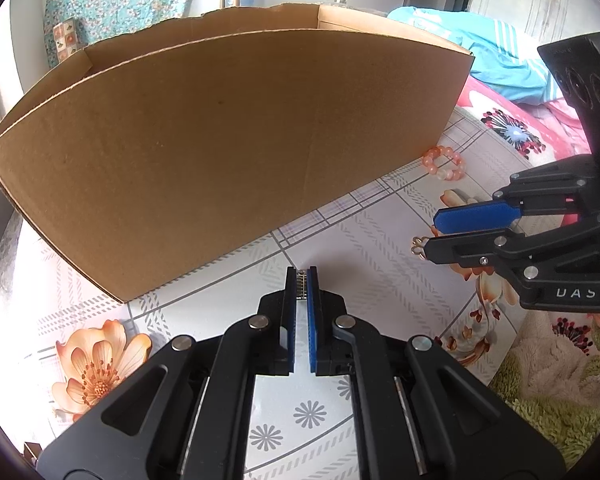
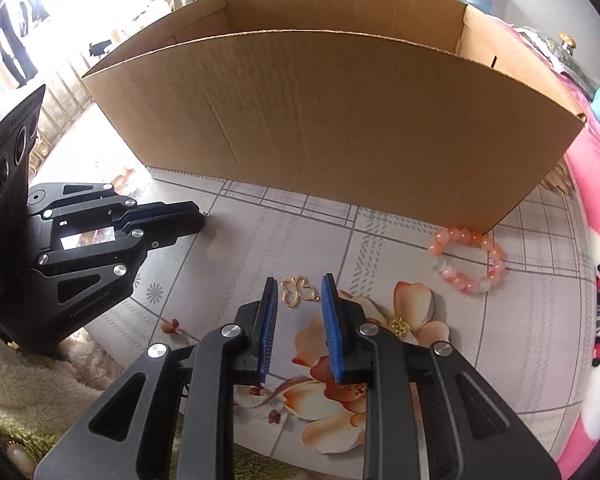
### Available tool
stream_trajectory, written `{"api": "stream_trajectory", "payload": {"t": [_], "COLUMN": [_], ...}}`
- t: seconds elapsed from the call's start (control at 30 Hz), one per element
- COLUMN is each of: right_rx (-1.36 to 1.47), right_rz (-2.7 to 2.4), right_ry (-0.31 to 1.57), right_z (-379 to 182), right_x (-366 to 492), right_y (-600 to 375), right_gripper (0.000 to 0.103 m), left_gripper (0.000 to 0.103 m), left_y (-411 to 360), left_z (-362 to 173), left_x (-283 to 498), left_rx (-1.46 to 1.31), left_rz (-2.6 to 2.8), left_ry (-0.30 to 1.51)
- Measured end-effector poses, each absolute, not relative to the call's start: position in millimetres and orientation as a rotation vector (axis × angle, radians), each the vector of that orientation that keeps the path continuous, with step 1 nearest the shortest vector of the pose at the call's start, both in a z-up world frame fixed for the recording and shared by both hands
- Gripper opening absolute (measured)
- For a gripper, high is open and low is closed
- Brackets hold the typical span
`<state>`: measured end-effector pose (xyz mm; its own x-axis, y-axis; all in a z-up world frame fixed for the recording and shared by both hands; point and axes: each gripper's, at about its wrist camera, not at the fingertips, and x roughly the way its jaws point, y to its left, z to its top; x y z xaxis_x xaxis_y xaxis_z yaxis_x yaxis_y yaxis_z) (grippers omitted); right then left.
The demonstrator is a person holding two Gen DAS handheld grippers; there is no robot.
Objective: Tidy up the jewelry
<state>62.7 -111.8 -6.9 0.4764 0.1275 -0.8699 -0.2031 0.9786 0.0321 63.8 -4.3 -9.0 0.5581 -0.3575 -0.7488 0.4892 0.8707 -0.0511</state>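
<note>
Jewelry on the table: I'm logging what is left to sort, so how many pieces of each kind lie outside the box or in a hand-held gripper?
Bead bracelet: 1
Gold butterfly charm: 1
Small gold piece: 1
Small silver piece in the left hand-held gripper: 1
Total: 4

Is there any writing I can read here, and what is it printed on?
"DAS": white letters on the right gripper, on its black body.
Embossed lettering on the left gripper: too blurred to read.
Cardboard box: no print on the sides in view.
</note>
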Motion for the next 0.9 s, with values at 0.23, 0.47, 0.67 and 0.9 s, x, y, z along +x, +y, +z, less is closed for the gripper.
{"api": "stream_trajectory", "payload": {"t": [0.23, 0.47, 0.67, 0.9], "right_rx": [0.018, -0.022, -0.123, -0.211], "right_rz": [0.095, 0.038, 0.097, 0.188], "right_ry": [1.064, 1.034, 1.041, 1.045], "right_z": [-15.6, -15.7, -14.2, -12.0], "right_x": [63.7, 62.9, 63.2, 50.9], "right_y": [-110.5, -88.5, -79.5, -87.5], "right_gripper": [0.023, 0.023, 0.023, 0.030], "left_gripper": [0.004, 0.004, 0.004, 0.004], "left_y": [-2.1, -0.5, 0.1, -0.2], "left_z": [-8.7, -9.3, -9.6, -9.8], "left_x": [64.9, 64.4, 63.7, 63.4], "left_rx": [0.165, 0.162, 0.160, 0.161], "left_rz": [-0.512, -0.517, -0.519, -0.517], "left_ry": [0.843, 0.841, 0.840, 0.841]}}
